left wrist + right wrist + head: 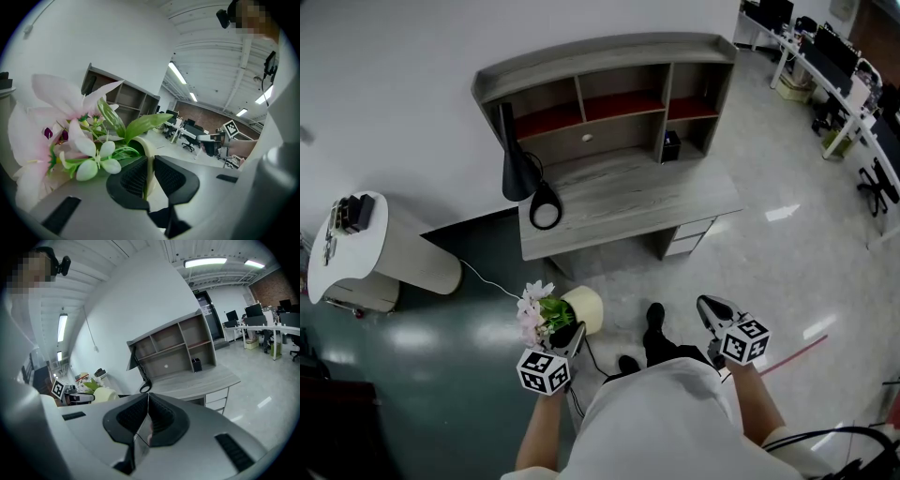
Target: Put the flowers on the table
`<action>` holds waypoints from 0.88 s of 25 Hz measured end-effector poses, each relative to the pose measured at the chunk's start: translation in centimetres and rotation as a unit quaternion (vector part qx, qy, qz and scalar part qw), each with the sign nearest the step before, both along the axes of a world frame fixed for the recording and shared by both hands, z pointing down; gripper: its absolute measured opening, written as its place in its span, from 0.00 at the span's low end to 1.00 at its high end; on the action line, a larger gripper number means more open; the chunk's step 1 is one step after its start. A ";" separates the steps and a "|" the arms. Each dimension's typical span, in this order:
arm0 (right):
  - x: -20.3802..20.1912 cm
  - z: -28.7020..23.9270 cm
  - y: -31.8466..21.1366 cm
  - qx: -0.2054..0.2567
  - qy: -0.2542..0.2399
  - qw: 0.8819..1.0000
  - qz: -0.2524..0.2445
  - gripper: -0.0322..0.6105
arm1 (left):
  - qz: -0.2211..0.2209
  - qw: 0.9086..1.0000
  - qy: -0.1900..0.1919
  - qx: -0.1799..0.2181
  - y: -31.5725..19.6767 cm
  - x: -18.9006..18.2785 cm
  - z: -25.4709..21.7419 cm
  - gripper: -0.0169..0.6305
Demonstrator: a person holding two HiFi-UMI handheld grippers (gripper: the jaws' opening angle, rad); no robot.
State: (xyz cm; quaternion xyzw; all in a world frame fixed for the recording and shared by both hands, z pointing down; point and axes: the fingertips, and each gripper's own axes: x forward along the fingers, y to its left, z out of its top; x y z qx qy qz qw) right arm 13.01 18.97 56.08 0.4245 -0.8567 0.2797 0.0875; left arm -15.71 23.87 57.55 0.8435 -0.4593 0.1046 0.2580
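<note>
A cream pot (pixel 584 307) of pink and white flowers (pixel 533 312) hangs in the air in front of the grey desk (pixel 675 202). My left gripper (pixel 575 330) is shut on the pot's rim. In the left gripper view the rim (pixel 146 154) runs between the two black pads (pixel 133 177), and the flowers (pixel 70 136) fill the left side. My right gripper (pixel 705 305) is held off to the right, apart from the pot. Its jaws (pixel 147 404) meet with nothing between them. From the right gripper view the pot (pixel 106 393) shows at the left.
The desk carries a shelf hutch (pixel 609 89), a black lamp (pixel 517 164) at its left end and a small black box (pixel 670 147). A round white side table (pixel 352 253) stands at the left. Office desks and chairs (pixel 844 75) line the upper right.
</note>
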 end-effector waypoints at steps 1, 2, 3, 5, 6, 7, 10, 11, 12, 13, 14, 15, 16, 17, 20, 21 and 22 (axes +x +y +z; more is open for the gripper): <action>-0.1 0.1 -0.4 0.000 -0.001 1.000 -0.002 0.08 | -0.001 1.000 0.000 -0.001 -0.2 0.2 0.1 0.12; -0.2 0.1 -0.8 -0.001 -0.002 1.000 -0.004 0.08 | -0.002 1.000 0.000 -0.003 -0.4 0.3 0.2 0.12; -0.3 0.1 -1.4 0.000 -0.003 1.000 -0.006 0.08 | -0.003 1.000 0.001 -0.005 -0.6 0.5 0.3 0.12; -0.6 0.1 -2.4 0.000 -0.005 1.000 -0.011 0.08 | -0.003 1.000 0.000 -0.007 -1.2 0.8 0.4 0.12; -0.8 0.1 -2.9 0.000 -0.006 1.000 -0.014 0.08 | -0.003 1.000 0.000 -0.008 -1.5 0.9 0.5 0.12; -0.9 0.2 -3.3 -0.001 -0.007 1.000 -0.016 0.08 | -0.004 1.000 -0.001 -0.009 -1.8 0.9 0.4 0.12; -1.0 0.3 -4.6 -0.005 -0.006 1.000 -0.022 0.08 | -0.008 1.000 -0.001 -0.012 -3.0 1.0 0.4 0.12; -0.9 0.3 -5.2 -0.006 -0.006 1.000 -0.023 0.08 | -0.009 1.000 -0.001 -0.013 -3.5 1.0 0.4 0.12; -0.9 0.3 -5.8 -0.007 -0.006 1.000 -0.024 0.08 | -0.010 1.000 -0.002 -0.013 -4.0 0.9 0.5 0.12; -0.8 0.3 -6.3 -0.007 -0.006 1.000 -0.024 0.08 | -0.010 1.000 -0.002 -0.014 -4.6 0.9 0.5 0.12; -0.8 0.4 -6.9 -0.008 -0.007 1.000 -0.024 0.08 | -0.010 1.000 -0.003 -0.014 -5.1 0.9 0.6 0.12; -0.8 0.5 -7.4 -0.009 -0.007 1.000 -0.025 0.08 | -0.011 1.000 -0.003 -0.014 -5.6 0.9 0.6 0.12; -0.8 0.6 -7.9 -0.010 -0.006 1.000 -0.026 0.08 | -0.011 1.000 -0.003 -0.014 -6.2 0.8 0.6 0.12; -0.8 0.6 -8.5 -0.011 -0.006 1.000 -0.027 0.08 | -0.012 1.000 -0.003 -0.014 -6.7 0.8 0.6 0.12; -0.7 0.8 -10.3 -0.014 -0.006 0.999 -0.031 0.08 | -0.013 1.000 -0.003 -0.014 -8.3 1.1 0.5 0.12; -0.7 0.8 -10.9 -0.014 -0.007 0.999 -0.032 0.08 | -0.013 1.000 -0.003 -0.015 -8.9 1.2 0.5 0.12; -0.6 0.8 -11.6 -0.015 -0.008 0.999 -0.033 0.08 | -0.013 1.000 -0.004 -0.015 -9.4 1.3 0.5 0.12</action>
